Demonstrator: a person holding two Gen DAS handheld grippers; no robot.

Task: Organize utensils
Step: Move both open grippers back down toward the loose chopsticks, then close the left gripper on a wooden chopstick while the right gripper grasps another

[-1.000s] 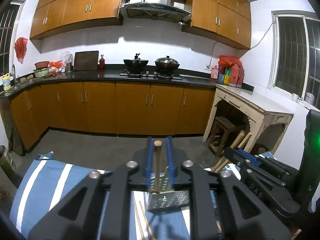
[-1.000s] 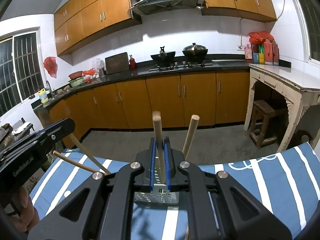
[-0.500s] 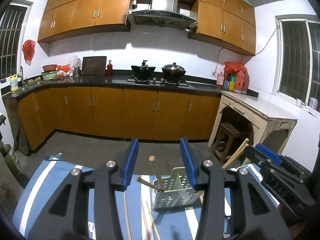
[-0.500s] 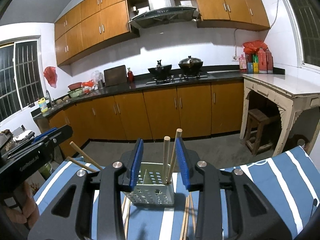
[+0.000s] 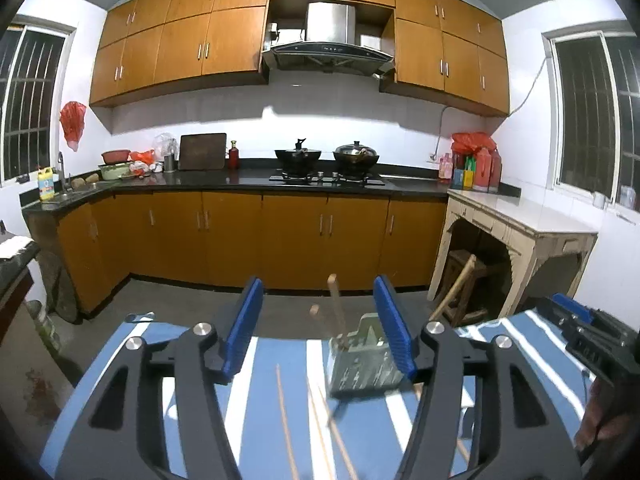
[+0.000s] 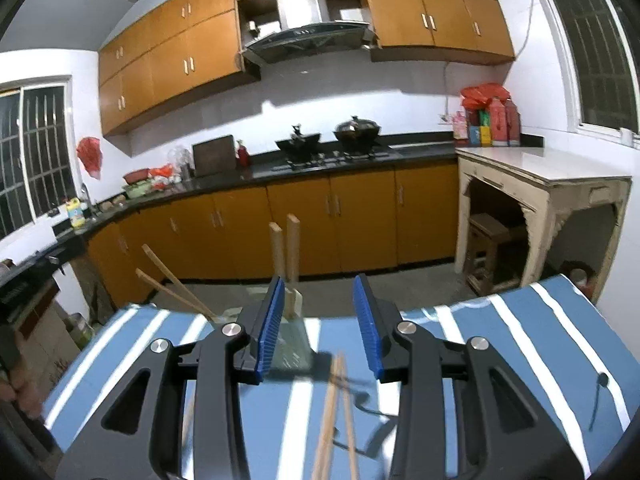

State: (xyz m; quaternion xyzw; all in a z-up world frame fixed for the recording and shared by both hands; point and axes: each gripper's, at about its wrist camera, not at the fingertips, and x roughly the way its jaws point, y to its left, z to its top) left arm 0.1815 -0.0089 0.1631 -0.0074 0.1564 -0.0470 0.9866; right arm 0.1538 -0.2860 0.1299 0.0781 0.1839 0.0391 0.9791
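A grey perforated utensil holder (image 5: 362,364) (image 6: 292,344) stands on the blue striped cloth, with wooden chopsticks (image 5: 336,312) (image 6: 286,256) upright in it. Two more chopsticks (image 6: 176,280) lean out to its left. Loose chopsticks (image 5: 316,416) (image 6: 336,400) lie flat on the cloth before it. My left gripper (image 5: 319,330) is back from the holder, its jaws opening and nothing pressed between the pads. My right gripper (image 6: 320,326) is open too, with the holder just beyond its left pad and nothing held. The right gripper (image 5: 588,336) also shows at the left view's right edge.
The blue-and-white striped cloth (image 5: 248,380) (image 6: 500,340) covers the table up to its far edge. Beyond are the floor, brown kitchen cabinets (image 5: 296,236) and a white side table (image 5: 520,228) with a stool under it. A thin black cable (image 6: 596,400) lies at the right.
Both grippers were shut on upright chopsticks over the holder. They have let go, opened and drawn back, and the chopsticks now stand in the holder.
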